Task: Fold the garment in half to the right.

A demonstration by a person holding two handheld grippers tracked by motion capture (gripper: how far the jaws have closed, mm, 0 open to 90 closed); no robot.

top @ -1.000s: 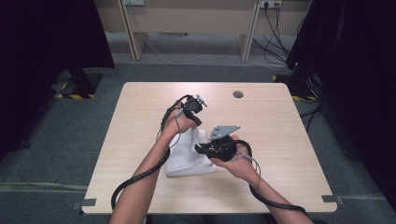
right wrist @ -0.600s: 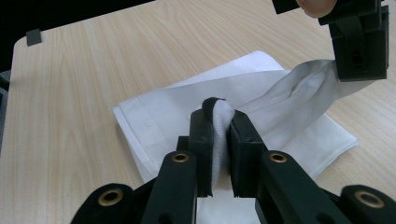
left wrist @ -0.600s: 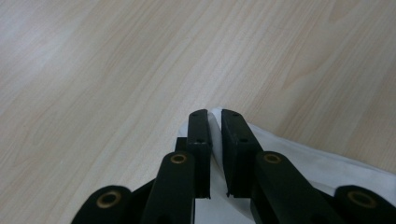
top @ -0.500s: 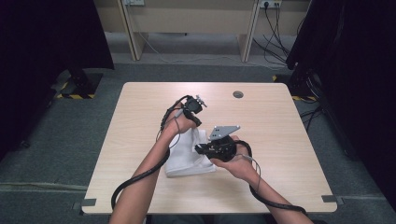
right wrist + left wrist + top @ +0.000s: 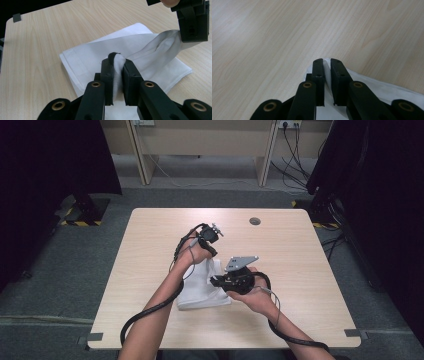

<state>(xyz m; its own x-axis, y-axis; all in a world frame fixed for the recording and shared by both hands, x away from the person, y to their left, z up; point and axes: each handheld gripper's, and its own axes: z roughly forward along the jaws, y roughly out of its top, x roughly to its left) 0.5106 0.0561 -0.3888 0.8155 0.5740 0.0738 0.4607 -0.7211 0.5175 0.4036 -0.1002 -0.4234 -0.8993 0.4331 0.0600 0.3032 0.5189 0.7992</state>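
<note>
Black claw (image 5: 116, 75), brass rivets; black cable (image 5: 150, 312); bare forearms.

table (image 5: 150, 270) bare all round white cloth (image 5: 200, 295); round grommet (image 5: 255, 221) far edge.

The table (image 5: 150, 270) is lit evenly from above in the high view, and only short, soft shadows are seen under the forearms. The room's sides are left very dark. No strong glare is seen on the wood. In both gripper views the near black jaws are slightly blurred, while the white cloth (image 5: 82, 60) is bright but not washed out. The wood grain at the far edges is softened.
</note>
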